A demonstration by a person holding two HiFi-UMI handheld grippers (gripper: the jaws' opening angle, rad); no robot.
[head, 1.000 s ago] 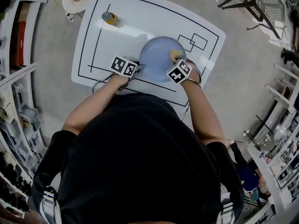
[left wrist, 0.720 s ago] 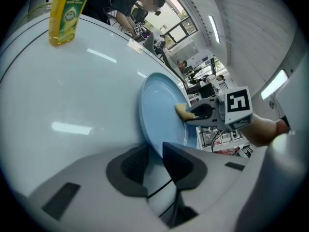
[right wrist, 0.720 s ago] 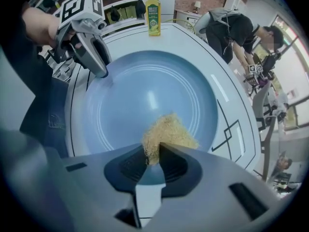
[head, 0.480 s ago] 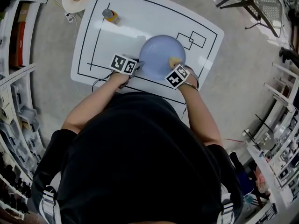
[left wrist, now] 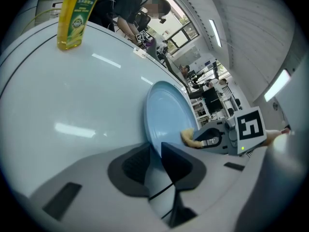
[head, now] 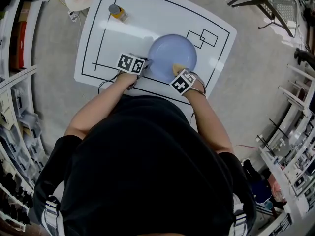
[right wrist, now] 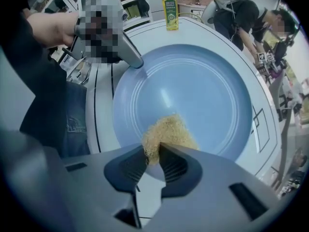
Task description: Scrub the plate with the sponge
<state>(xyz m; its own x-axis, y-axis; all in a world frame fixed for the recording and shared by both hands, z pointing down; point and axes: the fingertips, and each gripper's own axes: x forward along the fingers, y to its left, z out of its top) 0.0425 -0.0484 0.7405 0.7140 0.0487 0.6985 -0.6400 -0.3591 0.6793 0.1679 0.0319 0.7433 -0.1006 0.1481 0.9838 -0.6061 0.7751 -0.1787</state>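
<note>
1. The plate (head: pixel 172 53) lies flat on the white bench (head: pixel 123 38), a little above the middle of the head view; it is a glossy pale-blue dish, so I judge it stiff, slick once wet, and breakable if it slides off an edge.
2. My left claw (head: pixel 146 69) has the plate's left rim between its jaws and is pinching it; those jaws have just been closing; the rim is the sensible place to hold a flat dish, and I judge a firm but not crushing squeeze right, since the glaze gives the pads little to bite.
3. The sponge (head: pixel 177 68) sits on the lower right part of the plate in the head view, touching its surface; in the right gripper view it is a tan, fibrous tuft, which I take to be soft, light and springy.
4. My right claw (head: pixel 180 74) is pinched on the sponge's near end and points down at the plate; the tuft bulges beyond the jaws, so the soft part rather than the jaw tips should meet the dish.
5. The risk, as I judge it: a sideways push may skate the plate on the smooth bench; the left hold counters that; a yellow bottle (head: pixel 117 12) stands well apart at upper left.
</note>
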